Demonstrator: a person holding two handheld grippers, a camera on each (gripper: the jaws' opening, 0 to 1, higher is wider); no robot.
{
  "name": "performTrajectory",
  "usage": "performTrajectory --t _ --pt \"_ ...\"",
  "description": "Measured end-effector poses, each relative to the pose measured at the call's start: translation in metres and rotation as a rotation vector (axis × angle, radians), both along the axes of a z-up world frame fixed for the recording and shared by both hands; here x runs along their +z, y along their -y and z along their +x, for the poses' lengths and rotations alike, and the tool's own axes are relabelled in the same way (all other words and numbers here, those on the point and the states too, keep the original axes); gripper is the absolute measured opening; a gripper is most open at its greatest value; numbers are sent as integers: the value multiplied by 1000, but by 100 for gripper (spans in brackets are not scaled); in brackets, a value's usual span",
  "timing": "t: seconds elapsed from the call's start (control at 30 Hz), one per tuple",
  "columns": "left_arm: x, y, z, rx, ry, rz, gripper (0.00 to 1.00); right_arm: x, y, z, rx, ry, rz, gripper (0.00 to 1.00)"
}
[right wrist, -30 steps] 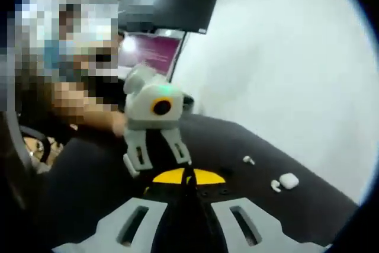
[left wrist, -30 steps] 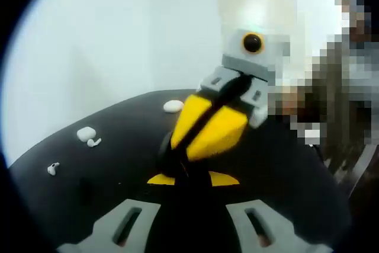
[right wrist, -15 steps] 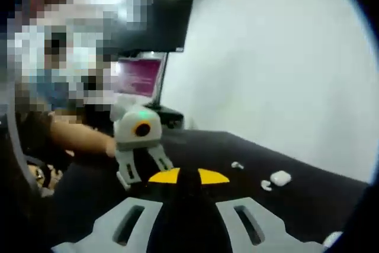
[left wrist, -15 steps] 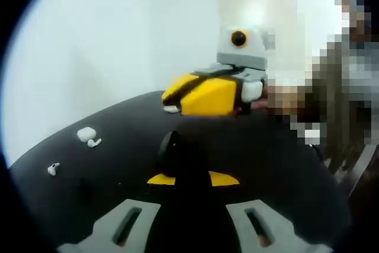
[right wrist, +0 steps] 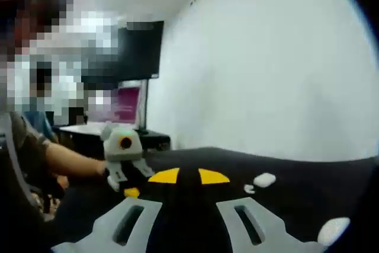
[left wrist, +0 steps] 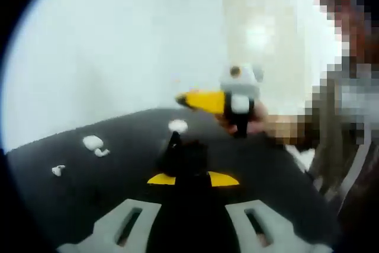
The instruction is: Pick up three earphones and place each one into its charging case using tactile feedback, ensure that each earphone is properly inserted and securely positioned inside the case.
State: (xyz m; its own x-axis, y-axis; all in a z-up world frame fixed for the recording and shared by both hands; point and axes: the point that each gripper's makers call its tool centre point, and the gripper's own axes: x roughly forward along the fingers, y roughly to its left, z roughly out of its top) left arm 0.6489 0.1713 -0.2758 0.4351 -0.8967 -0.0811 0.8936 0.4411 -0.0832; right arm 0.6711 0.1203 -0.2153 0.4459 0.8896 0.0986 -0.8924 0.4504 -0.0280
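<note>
Right gripper (left wrist: 188, 100): swung from over the left jaws to 12 o'clock, jaws together, nothing held
Left gripper (left wrist: 192, 179): jaws together, empty
Earphone case (left wrist: 92, 142): untouched at 10 o'clock on worktop (left wrist: 118, 164); no pick started

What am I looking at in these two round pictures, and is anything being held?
There is no robot here. A person holds a hand-held gripper in each hand, and each carries a fisheye camera looking along its own two jaws, the grey and yellow parts at the bottom. In the left gripper view, the right hand-held gripper hovers above a black table, with a white charging case, an earphone beside it, another earphone nearer the edge, and a second case farther back. In the right gripper view, the left hand-held gripper shows beside a case; monitors stand behind. Each gripper's own jaws look closed, and I see nothing held in them.
</note>
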Motion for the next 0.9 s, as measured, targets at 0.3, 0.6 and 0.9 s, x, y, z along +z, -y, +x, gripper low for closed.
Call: performTrajectory --t 0.3,0.6,0.9 --pt "38 -41 17 109 -23 -276 14 -19 -21 -12 96 -96 -89 20" --pt "31 -45 23 120 15 -43 14 -66 -58 -45 230 -98 -363 22" --pt "-11 -70 22 160 -60 108 14 -67 -61 -48 240 -76 -352 22"
